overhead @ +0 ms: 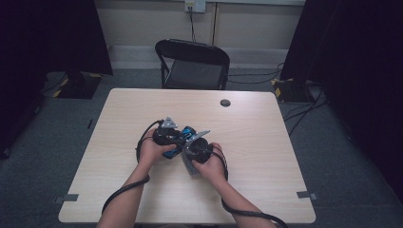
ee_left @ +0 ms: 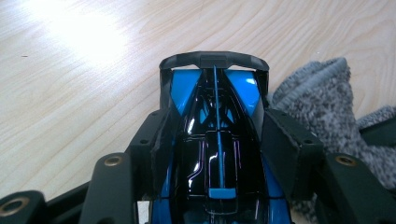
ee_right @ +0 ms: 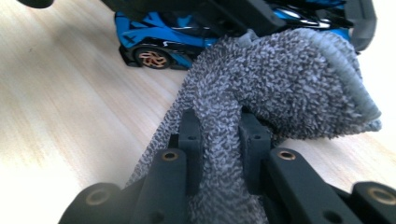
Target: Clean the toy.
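- A blue and black toy car [ee_left: 215, 140] is being clamped between the jaws of the left gripper [ee_left: 215, 135], whose pads are being pressed against the car's two sides.
- In the left gripper view, the car's black rear wing [ee_left: 214, 59] is being pointed away from the camera, over the pale wooden table [ee_left: 70, 93].
- A grey fluffy cloth [ee_right: 280, 79] is being pinched in the closed jaws of the right gripper [ee_right: 219, 130]; the cloth is being squeezed into a narrow fold between the pads.
- In the right gripper view, the loose upper part of the cloth is being held against the side of the car [ee_right: 163, 37], just beside a wheel with a copper-coloured rim [ee_right: 152, 57].
- In the high view, both grippers are being held close together near the middle of the table [overhead: 266, 123], the left gripper [overhead: 166, 135] at the left and the right gripper [overhead: 197, 149] just to its right and nearer.
- The car [overhead: 186, 133] is being kept between the two hands, slightly toward the far side.
- A black folding chair [overhead: 192, 64] is being seen beyond the table's far edge.
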A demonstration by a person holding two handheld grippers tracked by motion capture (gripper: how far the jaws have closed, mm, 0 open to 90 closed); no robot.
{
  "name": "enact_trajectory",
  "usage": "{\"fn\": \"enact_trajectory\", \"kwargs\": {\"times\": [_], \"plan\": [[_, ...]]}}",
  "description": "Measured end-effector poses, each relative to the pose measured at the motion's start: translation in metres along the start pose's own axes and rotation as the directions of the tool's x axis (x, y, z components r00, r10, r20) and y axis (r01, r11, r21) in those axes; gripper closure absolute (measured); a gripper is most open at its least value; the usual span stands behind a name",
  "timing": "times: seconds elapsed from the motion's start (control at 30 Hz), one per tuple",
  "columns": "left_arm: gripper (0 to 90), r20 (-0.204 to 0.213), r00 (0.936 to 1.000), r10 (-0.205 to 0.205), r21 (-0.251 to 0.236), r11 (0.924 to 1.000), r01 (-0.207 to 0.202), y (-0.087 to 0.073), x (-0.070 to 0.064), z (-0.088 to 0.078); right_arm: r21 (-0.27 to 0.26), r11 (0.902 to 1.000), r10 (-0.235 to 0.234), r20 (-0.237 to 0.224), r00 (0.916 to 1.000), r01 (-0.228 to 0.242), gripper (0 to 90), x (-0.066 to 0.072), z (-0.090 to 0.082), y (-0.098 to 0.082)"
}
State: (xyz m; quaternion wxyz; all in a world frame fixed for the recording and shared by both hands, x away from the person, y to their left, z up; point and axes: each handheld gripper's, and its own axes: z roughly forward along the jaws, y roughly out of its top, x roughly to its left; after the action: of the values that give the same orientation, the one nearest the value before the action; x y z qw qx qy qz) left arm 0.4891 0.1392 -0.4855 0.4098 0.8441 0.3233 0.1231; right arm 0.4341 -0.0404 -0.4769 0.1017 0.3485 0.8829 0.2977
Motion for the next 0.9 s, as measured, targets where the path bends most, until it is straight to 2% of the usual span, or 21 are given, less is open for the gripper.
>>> {"fn": "enact_trajectory", "kwargs": {"times": [0.27, 0.3, 0.43, 0.67, 0.7, 0.77, 0.9], "plan": [[43.7, -0.001, 1.0, -0.002, -0.001, 1.0, 0.002, 0.0, 0.0, 0.0, -0.006, 0.9999, -0.011, -0.024, 0.9996, 0.011, 75.0, 0.007, 0.001, 0.0], [43.8, 0.0, 1.0, -0.002, 0.0, 1.0, 0.002, 0.0, 0.0, 0.0, -0.01, 0.9998, -0.016, -0.04, 0.9991, 0.016, 75.0, 0.011, 0.001, 0.0], [43.8, 0.001, 1.0, -0.006, -0.001, 1.0, 0.006, 0.0, -0.001, 0.0, -0.009, 0.9994, -0.035, -0.048, 0.9982, 0.035, 74.9, 0.018, 0.003, 0.002], [43.7, -0.003, 1.0, -0.006, -0.005, 1.0, 0.006, -0.001, -0.001, 0.0, -0.013, 0.9994, -0.034, -0.06, 0.9976, 0.033, 74.8, 0.02, 0.003, 0.002], [43.7, -0.003, 0.9997, -0.023, -0.018, 0.9996, 0.023, -0.001, -0.002, 0.001, -0.015, 0.9993, -0.035, -0.063, 0.9974, 0.034, 74.9, 0.021, 0.003, 0.002], [43.7, -0.005, 1.0, 0.004, 0.001, 1.0, -0.004, -0.001, 0.0, -0.001, -0.015, 0.9992, -0.038, -0.064, 0.9972, 0.037, 74.9, 0.022, 0.003, 0.002], [43.7, -0.005, 1.0, 0.007, 0.003, 1.0, -0.007, -0.001, 0.0, -0.001, -0.016, 0.9989, -0.045, -0.068, 0.9966, 0.044, 74.9, 0.024, 0.004, 0.002]]}}
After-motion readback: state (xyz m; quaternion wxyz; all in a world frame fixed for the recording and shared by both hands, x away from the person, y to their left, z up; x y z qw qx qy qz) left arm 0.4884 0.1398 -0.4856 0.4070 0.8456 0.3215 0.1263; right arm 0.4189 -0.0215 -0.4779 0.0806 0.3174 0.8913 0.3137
